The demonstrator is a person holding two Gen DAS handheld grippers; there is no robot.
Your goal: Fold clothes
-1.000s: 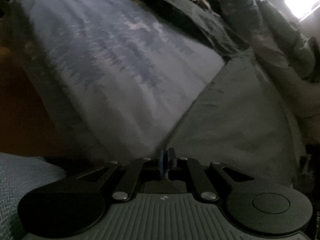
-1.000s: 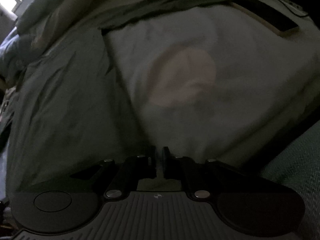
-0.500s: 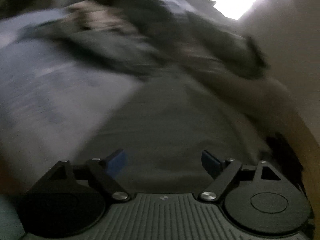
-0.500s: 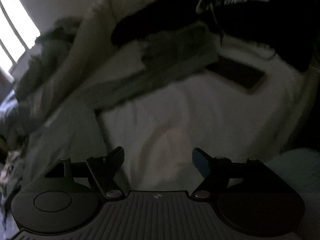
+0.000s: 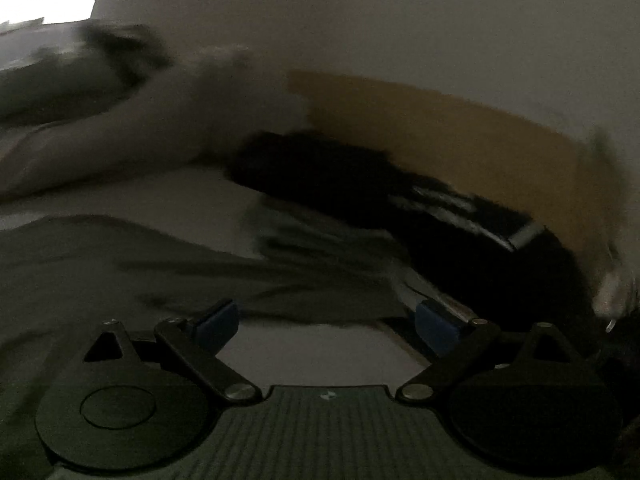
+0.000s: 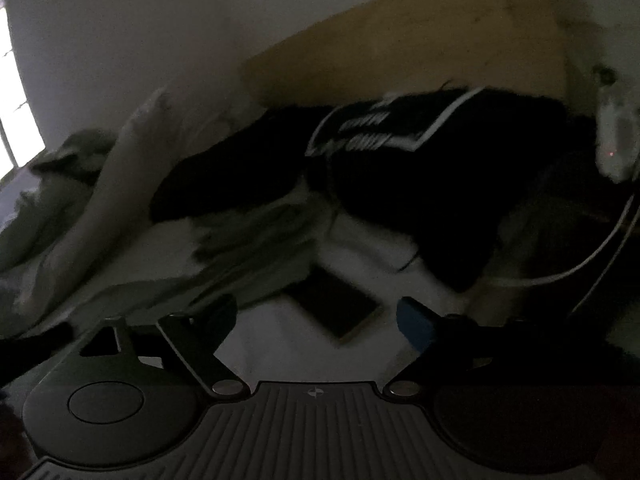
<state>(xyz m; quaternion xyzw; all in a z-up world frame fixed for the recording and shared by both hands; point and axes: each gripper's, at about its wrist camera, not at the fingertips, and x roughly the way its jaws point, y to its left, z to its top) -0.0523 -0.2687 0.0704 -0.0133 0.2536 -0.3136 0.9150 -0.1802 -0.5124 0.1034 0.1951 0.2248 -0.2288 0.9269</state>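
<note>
A: Your left hand-held gripper (image 5: pixel 326 322) has its jaws just spread wide, nothing between them. Right hand-held gripper (image 6: pixel 316 318) likewise: jaws just opened, empty.

B: Where's the clothing?

A: Grey garment (image 5: pixel 168 264) lies flat on the bed (image 5: pixel 132 200), lower left of the left view, blurred. Black top (image 6: pixel 420 168) with white lettering is heaped at the upper right of the right view, against the headboard (image 6: pixel 400 52). A dark flat slab (image 6: pixel 336 306), maybe a phone, lies on the sheet near your right jaws.

B: Handling?

A: Likely soft, light and limp; it will sag. Pinch a hem or shoulder edge, both corners together.
</note>
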